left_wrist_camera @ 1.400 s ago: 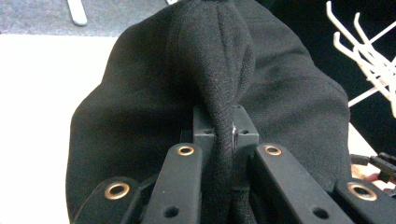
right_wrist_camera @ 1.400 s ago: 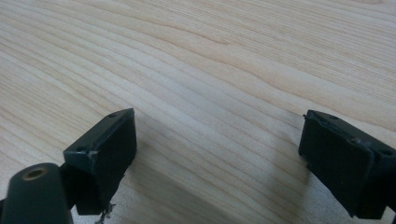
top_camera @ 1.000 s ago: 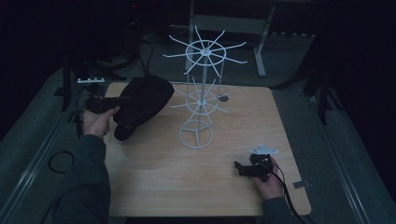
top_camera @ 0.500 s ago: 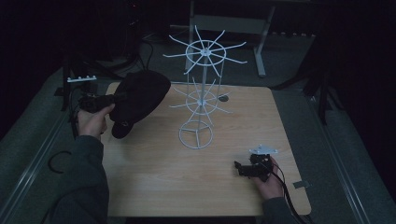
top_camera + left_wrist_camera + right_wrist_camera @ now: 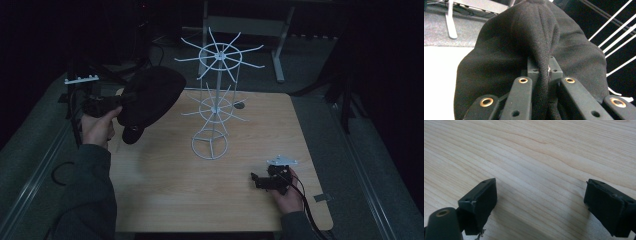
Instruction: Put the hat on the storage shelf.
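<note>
Nearest me, my right tool rests low at the near right part of the wooden tabletop, held in my right hand; in the right gripper view its jaws stand wide apart with bare wood grain between them and nothing in their grasp. Farther out, at the left edge of the tabletop, my left hand holds my left tool raised, and it is clamped on a fold of a black cap; in the left gripper view the dark fabric is pinched tight between the two jaws and bulges up beyond them. The cap hangs in the air off the wood, its crown close beside the white wire rack, near the rack's spokes, though I cannot tell if it touches them. The rack stands upright around the middle of the tabletop, with two rings of spokes above a round base.
</note>
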`<state>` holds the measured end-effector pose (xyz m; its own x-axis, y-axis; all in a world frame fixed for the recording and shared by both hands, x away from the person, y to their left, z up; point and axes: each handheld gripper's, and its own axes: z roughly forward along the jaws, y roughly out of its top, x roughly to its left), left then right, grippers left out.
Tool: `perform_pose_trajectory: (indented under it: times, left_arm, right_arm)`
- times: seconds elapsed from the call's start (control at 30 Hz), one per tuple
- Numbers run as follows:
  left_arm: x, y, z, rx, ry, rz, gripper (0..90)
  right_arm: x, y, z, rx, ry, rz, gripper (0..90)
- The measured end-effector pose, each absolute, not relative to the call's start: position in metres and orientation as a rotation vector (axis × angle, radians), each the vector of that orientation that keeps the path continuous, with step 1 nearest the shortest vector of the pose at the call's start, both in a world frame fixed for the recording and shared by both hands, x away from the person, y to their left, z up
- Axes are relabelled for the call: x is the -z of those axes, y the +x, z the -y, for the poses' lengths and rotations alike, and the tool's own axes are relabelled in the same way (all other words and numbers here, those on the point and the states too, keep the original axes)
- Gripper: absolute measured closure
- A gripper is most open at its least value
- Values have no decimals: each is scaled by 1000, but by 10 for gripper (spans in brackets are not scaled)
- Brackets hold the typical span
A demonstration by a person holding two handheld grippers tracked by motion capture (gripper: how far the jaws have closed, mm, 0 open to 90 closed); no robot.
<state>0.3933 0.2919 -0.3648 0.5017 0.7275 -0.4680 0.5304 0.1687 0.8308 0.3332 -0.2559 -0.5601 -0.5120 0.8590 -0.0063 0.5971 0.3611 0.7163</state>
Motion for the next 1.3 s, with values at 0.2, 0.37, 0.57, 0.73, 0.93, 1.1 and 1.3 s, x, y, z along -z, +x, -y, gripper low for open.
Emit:
perform_pose_trajectory:
  times: [0.2, 0.37, 0.57, 0.73, 0.93, 1.1, 1.3]
  left_arm:
    - [355, 389, -287, -220, 1498, -1129, 857]
    - [350, 386, -285, -221, 1487, -1111, 857]
    - [342, 379, -285, -210, 1440, -1079, 857]
    - [334, 374, -284, -220, 1425, -1062, 857]
    - [328, 369, -285, -202, 1374, -1039, 857]
    - [326, 367, -289, -183, 1346, -1014, 856]
    - [324, 364, -291, -178, 1317, -994, 856]
  right_arm:
    - [560, 333, 256, -945, 1274, -2246, 110]
    - [560, 333, 256, -945, 1273, -2246, 110]
    - [560, 333, 256, -945, 1276, -2245, 110]
    - [560, 333, 256, -944, 1275, -2246, 110]
    - [560, 333, 256, -944, 1276, -2247, 110]
    - [560, 333, 256, -945, 1276, -2247, 110]
    - [560, 333, 256, -944, 1276, -2248, 110]
